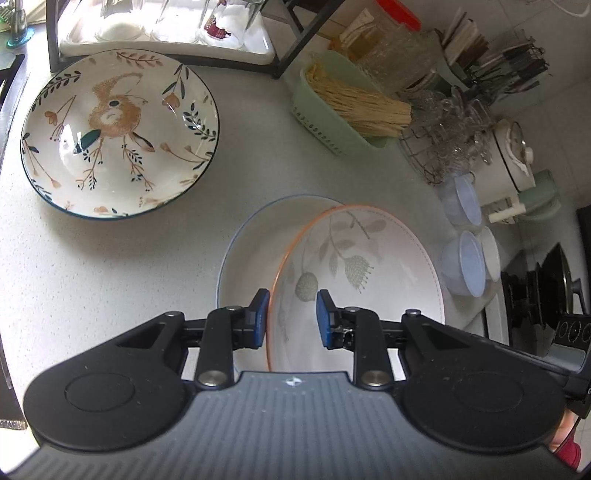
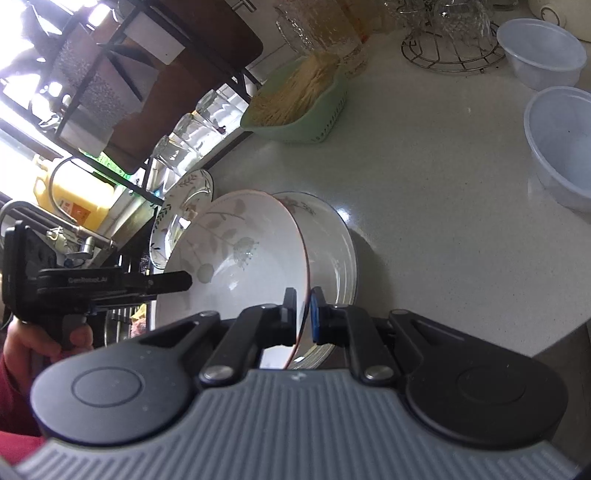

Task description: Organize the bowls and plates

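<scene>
An orange-rimmed bowl [image 1: 362, 266] with grey leaf prints is tilted over a blue-rimmed white bowl [image 1: 255, 240] on the counter. My left gripper [image 1: 291, 314] is open, its blue pads on either side of the orange rim without clamping it. My right gripper [image 2: 303, 312] is shut on the rim of the orange-rimmed bowl [image 2: 236, 258], holding it tilted in the white bowl [image 2: 332, 236]. A large plate with a squirrel pattern [image 1: 118, 133] lies flat at the left; it shows in the right wrist view [image 2: 181, 218] behind the bowls.
A green basket of noodles [image 1: 343, 110] stands behind. Clear plastic bowls [image 1: 465, 236] sit at the right, also in the right wrist view [image 2: 561, 147]. A wire rack of glassware [image 1: 443, 140], a black-framed rack with glasses [image 1: 166, 26] and a stove [image 1: 546, 295] are around.
</scene>
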Motion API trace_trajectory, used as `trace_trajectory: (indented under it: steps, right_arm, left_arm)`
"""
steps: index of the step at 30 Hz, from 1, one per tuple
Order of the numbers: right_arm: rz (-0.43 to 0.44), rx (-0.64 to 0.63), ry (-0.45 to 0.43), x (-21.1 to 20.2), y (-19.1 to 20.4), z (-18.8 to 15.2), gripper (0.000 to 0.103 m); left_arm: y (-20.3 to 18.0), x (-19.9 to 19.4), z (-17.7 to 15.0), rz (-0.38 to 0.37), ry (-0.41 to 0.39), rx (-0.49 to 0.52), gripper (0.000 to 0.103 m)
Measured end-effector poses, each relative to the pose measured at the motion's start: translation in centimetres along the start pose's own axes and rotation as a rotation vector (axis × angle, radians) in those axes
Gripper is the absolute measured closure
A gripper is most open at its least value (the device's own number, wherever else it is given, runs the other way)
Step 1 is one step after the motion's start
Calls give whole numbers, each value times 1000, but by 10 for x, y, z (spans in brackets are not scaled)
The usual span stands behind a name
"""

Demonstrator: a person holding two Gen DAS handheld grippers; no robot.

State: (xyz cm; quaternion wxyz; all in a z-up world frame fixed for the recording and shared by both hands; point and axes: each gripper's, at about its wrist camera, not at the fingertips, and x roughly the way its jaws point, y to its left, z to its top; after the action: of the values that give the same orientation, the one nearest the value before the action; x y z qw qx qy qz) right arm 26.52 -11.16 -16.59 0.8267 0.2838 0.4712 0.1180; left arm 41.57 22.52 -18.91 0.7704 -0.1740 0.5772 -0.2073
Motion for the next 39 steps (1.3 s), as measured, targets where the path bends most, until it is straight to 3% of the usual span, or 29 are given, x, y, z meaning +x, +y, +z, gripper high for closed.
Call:
trace_trajectory:
  steps: [9,13,18,26,32,39]
  right_arm:
    - [-14,-53,45,31,-2,15,92]
    - [-30,-72,66,39,-6,16,92]
    - [-31,-48,83,47,-15,12,92]
    - [-58,-106,63,47,-8,9,91]
    - [-59,-106,32,47,-9,8,91]
    - [-92,-179,12,47,5,7,91]
  left_arm:
    - [2,25,20,111,18,42,73]
    - [1,29,20,127,14,33,73]
    - [-12,31,18,172,-4,91,73]
    - [-16,30,17,204,-35,90,73]
    - [-24,32,16,286,-59,114,73]
    - [-29,45,15,409,-33,146,73]
